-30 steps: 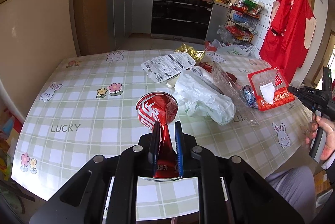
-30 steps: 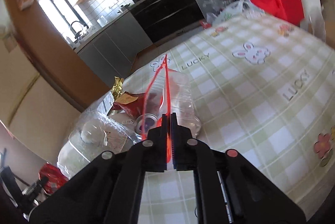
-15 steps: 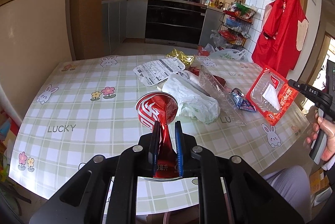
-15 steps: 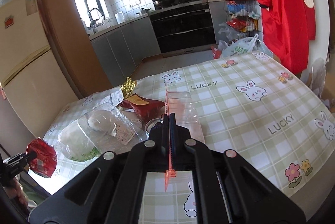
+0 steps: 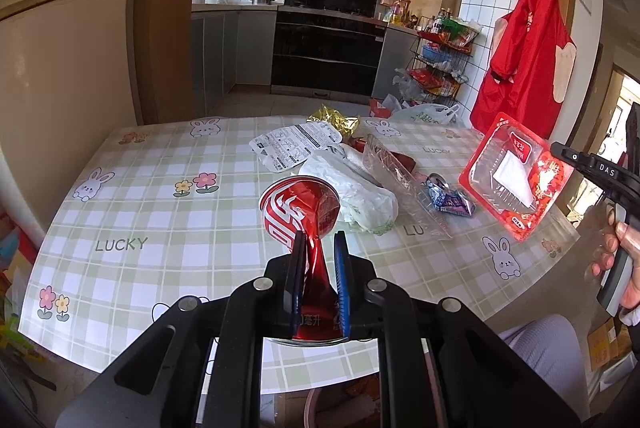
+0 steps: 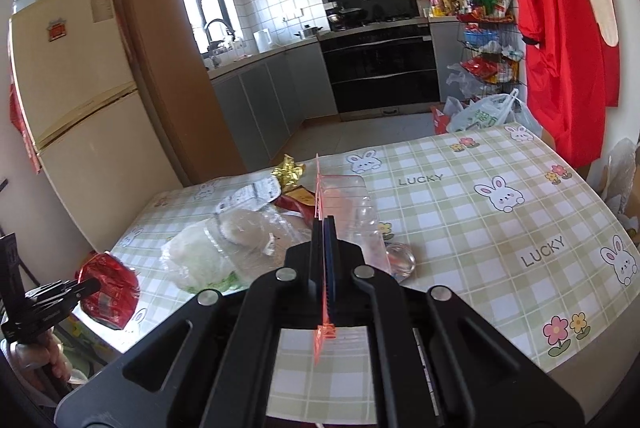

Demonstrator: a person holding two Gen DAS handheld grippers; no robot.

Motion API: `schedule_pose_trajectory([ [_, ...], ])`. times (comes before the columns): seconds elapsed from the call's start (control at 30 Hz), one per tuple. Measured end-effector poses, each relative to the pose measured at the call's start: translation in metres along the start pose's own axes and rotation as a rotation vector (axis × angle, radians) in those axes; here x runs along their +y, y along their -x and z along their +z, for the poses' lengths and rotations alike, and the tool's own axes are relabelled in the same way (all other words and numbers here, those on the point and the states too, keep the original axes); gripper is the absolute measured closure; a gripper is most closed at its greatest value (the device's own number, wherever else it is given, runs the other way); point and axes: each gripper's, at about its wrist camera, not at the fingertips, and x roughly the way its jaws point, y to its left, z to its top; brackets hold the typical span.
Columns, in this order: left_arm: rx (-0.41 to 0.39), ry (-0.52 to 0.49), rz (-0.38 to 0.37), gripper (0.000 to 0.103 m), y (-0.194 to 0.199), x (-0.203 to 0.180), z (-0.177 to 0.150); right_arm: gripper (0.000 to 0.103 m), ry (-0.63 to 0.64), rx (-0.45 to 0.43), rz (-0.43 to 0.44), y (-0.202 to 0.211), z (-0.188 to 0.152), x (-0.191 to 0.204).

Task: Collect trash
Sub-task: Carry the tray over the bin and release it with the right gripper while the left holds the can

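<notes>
Kitchen cabinets, a black oven and a red apron on the right wall stand behind the table [image 5: 132, 188], which wears a green checked cloth printed with rabbits, flowers and "LUCKY". Your left gripper [image 5: 318, 248] is clamped on a crushed red can [image 5: 300, 206]; its blue pads pinch the flattened middle, and the can is held above the near part of the table. Your right gripper [image 6: 325, 228] has its pads pressed together on the thin edge of a red plastic tray [image 5: 518, 176]; from the left camera you see that tray held in the air over the table's right edge, tilted, with a white patch inside it.

On the cloth between them lies the rest of the litter. A white plastic bag [image 5: 360, 188] sits just beyond the can, with a clear plastic container [image 5: 400, 180] lying against its right side. Right of that you have a crumpled blue wrapper [image 5: 450, 198]. Farther back, a white printed lid [image 5: 294, 146] lies flat, and a gold foil wrapper [image 5: 334, 118] is bunched near the far edge. A dark red wrapper [image 6: 298, 200] lies partly under the clear container.
</notes>
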Motion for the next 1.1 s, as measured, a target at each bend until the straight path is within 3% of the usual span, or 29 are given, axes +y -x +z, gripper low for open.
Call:
schedule_pose_trajectory([
  [0.23, -0.038, -0.003, -0.015, 0.089, 0.026, -0.005, -0.004, 0.098, 0.053, 0.009, 0.075, 0.034, -0.014, 0.041],
  [0.63, -0.132, -0.022, -0.052, 0.089, 0.081, -0.022, -0.019, 0.098, 0.145, 0.102, 0.172, 0.084, -0.063, 0.108],
  [1.1, -0.167, -0.022, -0.066, 0.089, 0.119, -0.022, -0.040, 0.098, 0.167, 0.256, 0.229, 0.073, -0.115, 0.146],
])
